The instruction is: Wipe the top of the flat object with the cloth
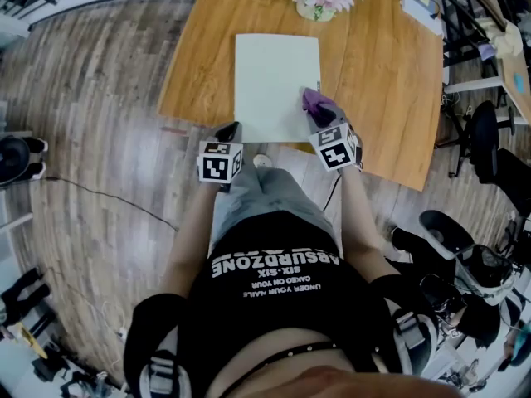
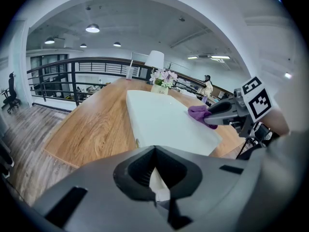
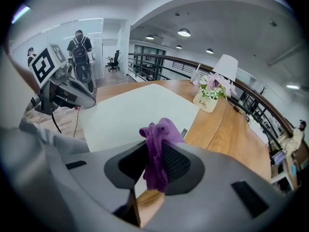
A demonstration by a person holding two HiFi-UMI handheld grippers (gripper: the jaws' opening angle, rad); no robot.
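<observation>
At lower centre of the head view, the right claw (image 1: 318,113) is clamped on the purple cloth (image 1: 312,100) at the lower right corner of the white flat object (image 1: 274,73), the left claw (image 1: 231,131), closed and empty, is by its lower left corner, and the wooden worktop (image 1: 382,73) stands on a plank floor (image 1: 91,98).

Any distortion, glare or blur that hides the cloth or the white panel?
Head view: fisheye bends the table edges; cloth and panel are clear, no glare. Left gripper view: dark round vignette, near jaws soft. Right gripper view: same vignette, cloth crisp.
</observation>
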